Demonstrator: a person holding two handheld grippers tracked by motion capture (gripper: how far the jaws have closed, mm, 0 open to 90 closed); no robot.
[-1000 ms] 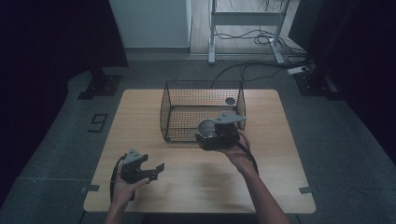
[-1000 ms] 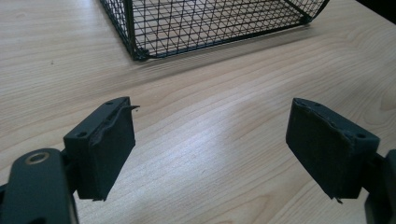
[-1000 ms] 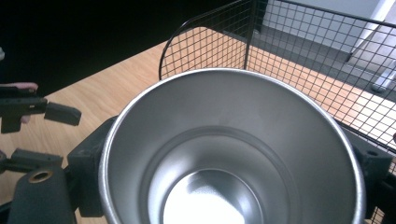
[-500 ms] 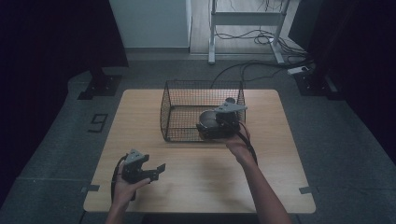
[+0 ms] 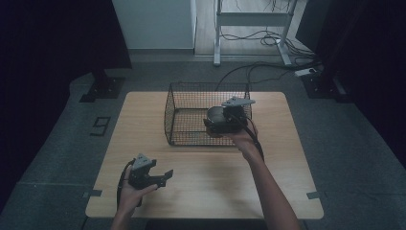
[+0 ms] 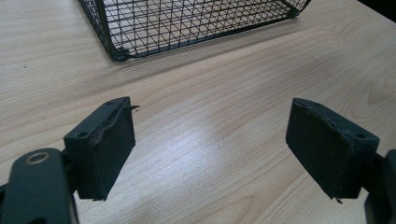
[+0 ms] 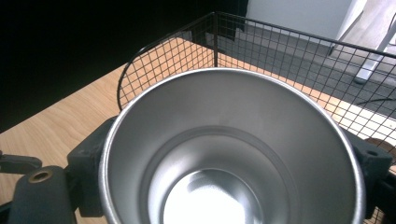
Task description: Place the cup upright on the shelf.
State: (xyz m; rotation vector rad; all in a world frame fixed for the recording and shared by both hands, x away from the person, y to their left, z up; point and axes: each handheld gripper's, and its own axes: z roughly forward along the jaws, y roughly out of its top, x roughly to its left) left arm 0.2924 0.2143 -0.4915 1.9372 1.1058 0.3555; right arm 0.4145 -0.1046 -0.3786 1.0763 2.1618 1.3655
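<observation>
Now we're watching the counter [image 5: 143, 115] from above, with the black wire basket [image 5: 186, 117] standing just far of its centre. Over the basket's right half we have the right tool [image 5: 218, 125], its jaws clamped on the outside of a steel cup [image 7: 229, 154]; the right gripper view looks straight down into the cup's empty, shiny bowl, mouth up, with the basket's mesh behind it. So the cup sits in the air at about rim height, inside the basket's outline, not yet on its floor.

The risk, as we judge it, is the mesh. If we lower too close to the right or near wall, the cup or a jaw could catch on the wire rim and shove the light basket along the counter. Smooth steel against flat pads could also slip or tilt if we bump anything, and letting go too high would make the cup clatter or topple.

Down at the near left, the left tool [image 6: 210, 144] hovers with jaws spread wide, empty over bare wood, too far away to steady the basket.
</observation>
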